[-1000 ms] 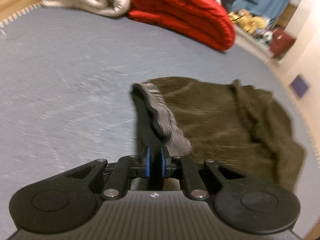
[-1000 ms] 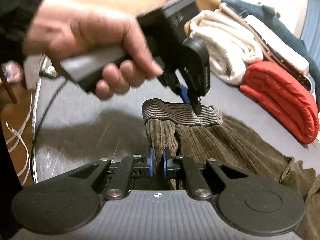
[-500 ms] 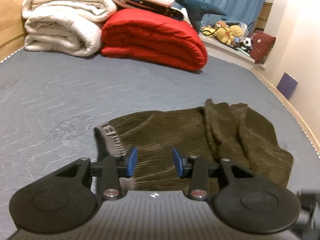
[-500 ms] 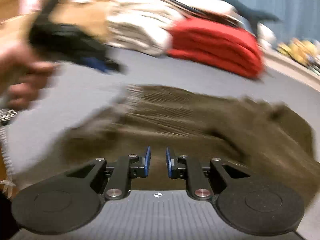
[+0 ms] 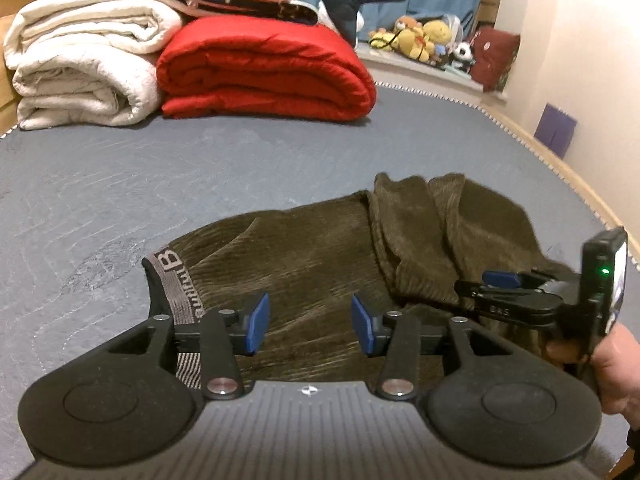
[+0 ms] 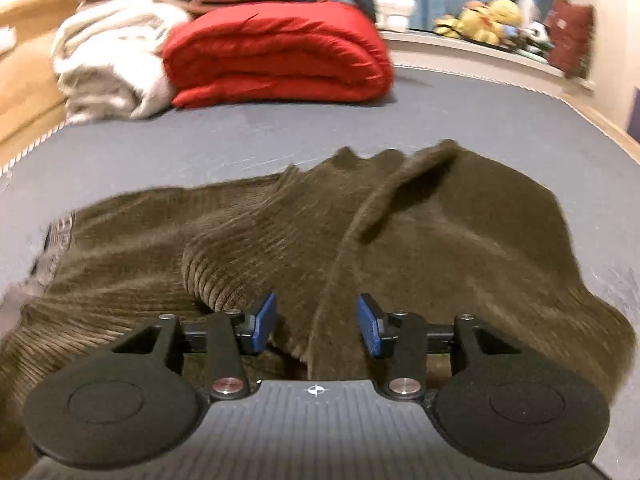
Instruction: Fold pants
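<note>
Olive-brown corduroy pants [image 5: 320, 264] lie on the grey bed [image 5: 160, 184], folded with the legs bunched at the right. The grey striped waistband [image 5: 176, 280] is at the left. My left gripper [image 5: 308, 324] is open and empty, just above the waist end. My right gripper [image 6: 316, 322] is open and empty over the bunched leg folds of the pants [image 6: 360, 232]. The right gripper also shows side-on in the left wrist view [image 5: 500, 280], held by a hand at the right edge.
A folded red quilt [image 5: 264, 68] and folded white blankets [image 5: 84, 64] are stacked at the far end of the bed. Stuffed toys [image 5: 420, 36] sit on a ledge behind. The bed's right edge [image 5: 560, 168] runs along a wall.
Both grippers have opened and let go of the waistband. The pants now lie flat on the bed. The right gripper has swung round to the leg end.
</note>
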`<state>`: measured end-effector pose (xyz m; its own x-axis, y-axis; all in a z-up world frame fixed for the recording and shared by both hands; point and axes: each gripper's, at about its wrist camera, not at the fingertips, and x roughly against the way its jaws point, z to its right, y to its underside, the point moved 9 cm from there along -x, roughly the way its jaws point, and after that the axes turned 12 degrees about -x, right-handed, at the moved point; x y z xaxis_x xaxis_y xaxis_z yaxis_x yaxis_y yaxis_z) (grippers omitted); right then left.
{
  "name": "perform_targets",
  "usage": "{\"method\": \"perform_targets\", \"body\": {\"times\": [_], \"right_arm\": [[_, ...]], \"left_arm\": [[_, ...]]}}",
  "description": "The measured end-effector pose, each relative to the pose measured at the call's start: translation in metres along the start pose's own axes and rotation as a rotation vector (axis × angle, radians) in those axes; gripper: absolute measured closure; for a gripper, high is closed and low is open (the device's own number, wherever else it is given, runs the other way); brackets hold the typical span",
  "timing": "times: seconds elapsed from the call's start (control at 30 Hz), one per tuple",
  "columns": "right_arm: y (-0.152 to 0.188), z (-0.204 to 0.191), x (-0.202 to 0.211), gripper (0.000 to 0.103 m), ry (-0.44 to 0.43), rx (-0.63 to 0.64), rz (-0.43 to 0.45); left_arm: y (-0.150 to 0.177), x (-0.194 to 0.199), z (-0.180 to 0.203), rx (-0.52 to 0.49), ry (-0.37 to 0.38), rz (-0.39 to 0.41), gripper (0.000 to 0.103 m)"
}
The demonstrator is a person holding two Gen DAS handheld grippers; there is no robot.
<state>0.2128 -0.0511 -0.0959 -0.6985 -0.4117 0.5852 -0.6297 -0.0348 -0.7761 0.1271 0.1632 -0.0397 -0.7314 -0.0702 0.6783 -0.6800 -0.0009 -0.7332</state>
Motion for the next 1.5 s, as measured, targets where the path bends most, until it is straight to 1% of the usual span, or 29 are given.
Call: {"method": "perform_targets", "body": {"times": [0.07,0.1,0.17,0.23,0.27,0.3,0.33,0.37,0.43,0.57,0.67,0.77,0.83,0.9,0.97,1.0,1.03,1.07,1.13,1.17,1.23,1.27,1.3,1.33,1.37,1.4,1.47,1.5], "right_arm": [[0.005,-0.002,-0.018,0.051,0.036,0.036,-0.023],[0.004,0.004,-0.023,0.051,0.053,0.044,-0.034],[0.008,0.005,-0.030,0.051,0.062,0.050,-0.046],[0.006,0.004,-0.030,0.064,0.059,0.062,-0.053],[0.004,0.007,-0.028,0.083,0.082,0.070,-0.049],[0.000,0.013,-0.024,0.091,0.092,0.068,-0.047],[-0.002,0.018,-0.021,0.093,0.073,0.044,-0.047],[-0.004,0.024,-0.016,0.099,0.053,0.009,-0.048],[-0.011,0.034,-0.001,0.099,0.061,-0.002,-0.027],[-0.021,0.053,0.042,0.099,0.064,0.033,0.034],[-0.022,0.072,0.074,0.100,0.060,0.065,0.055],[-0.007,0.098,0.115,0.100,0.015,0.124,0.025],[0.007,0.117,0.142,0.100,-0.020,0.141,-0.004],[0.022,0.137,0.166,0.100,-0.052,0.150,-0.035],[0.041,0.161,0.187,0.100,-0.066,0.141,-0.087],[0.049,0.172,0.196,0.100,-0.058,0.136,-0.106],[0.057,0.182,0.203,0.100,-0.052,0.128,-0.128],[0.063,0.191,0.210,0.100,-0.048,0.117,-0.144],[0.070,0.200,0.220,0.100,-0.062,0.089,-0.161],[0.073,0.204,0.225,0.100,-0.064,0.080,-0.161],[0.074,0.214,0.230,0.099,-0.030,0.067,-0.137],[0.072,0.219,0.232,0.095,-0.014,0.055,-0.115],[0.068,0.223,0.234,0.085,-0.011,0.031,-0.097],[0.062,0.228,0.237,0.079,-0.020,-0.009,-0.067],[0.055,0.233,0.239,0.069,-0.030,-0.048,-0.035],[0.049,0.236,0.241,0.064,-0.037,-0.082,-0.002],[0.039,0.235,0.240,0.064,-0.054,-0.114,0.042],[0.036,0.233,0.238,0.064,-0.061,-0.114,0.057]], "left_arm": [[0.002,-0.005,-0.002,0.011,-0.003,-0.019,0.053],[0.002,-0.007,-0.004,0.017,-0.002,-0.024,0.053],[0.003,-0.009,-0.005,0.025,0.001,-0.032,0.053],[0.003,-0.009,-0.002,0.024,0.008,-0.035,0.053],[0.003,-0.009,-0.001,0.020,0.009,-0.036,0.053],[0.003,-0.009,0.000,0.016,0.008,-0.038,0.053],[0.003,-0.008,0.002,0.013,0.009,-0.039,0.053],[0.004,-0.008,0.003,0.011,0.011,-0.038,0.053],[0.004,-0.005,0.005,0.011,0.014,-0.032,0.053],[0.004,0.004,0.005,0.025,0.017,-0.016,0.053],[0.003,0.012,0.005,0.044,0.015,0.001,0.053],[0.001,0.020,0.009,0.046,0.014,0.009,0.053],[-0.001,0.029,0.013,0.047,0.018,0.025,0.053],[-0.004,0.040,0.015,0.069,0.043,0.040,0.053],[-0.003,0.047,0.013,0.175,0.111,0.025,0.053],[-0.002,0.050,0.011,0.231,0.146,0.019,0.053],[-0.001,0.051,0.012,0.255,0.164,0.015,0.053],[0.001,0.052,0.014,0.254,0.171,0.007,0.053],[0.004,0.051,0.021,0.206,0.154,0.003,0.052],[0.007,0.048,0.025,0.182,0.146,-0.002,0.052],[0.019,0.035,0.033,0.151,0.146,-0.024,0.052],[0.028,0.028,0.036,0.139,0.150,-0.030,0.052],[0.038,0.019,0.039,0.122,0.146,-0.046,0.052],[0.051,0.010,0.040,0.103,0.131,-0.086,0.053],[0.059,0.003,0.041,0.095,0.116,-0.132,0.054],[0.065,-0.002,0.043,0.095,0.117,-0.158,0.054],[0.067,-0.004,0.049,0.062,0.145,-0.141,0.053],[0.066,-0.004,0.052,0.033,0.139,-0.135,0.053]]}}
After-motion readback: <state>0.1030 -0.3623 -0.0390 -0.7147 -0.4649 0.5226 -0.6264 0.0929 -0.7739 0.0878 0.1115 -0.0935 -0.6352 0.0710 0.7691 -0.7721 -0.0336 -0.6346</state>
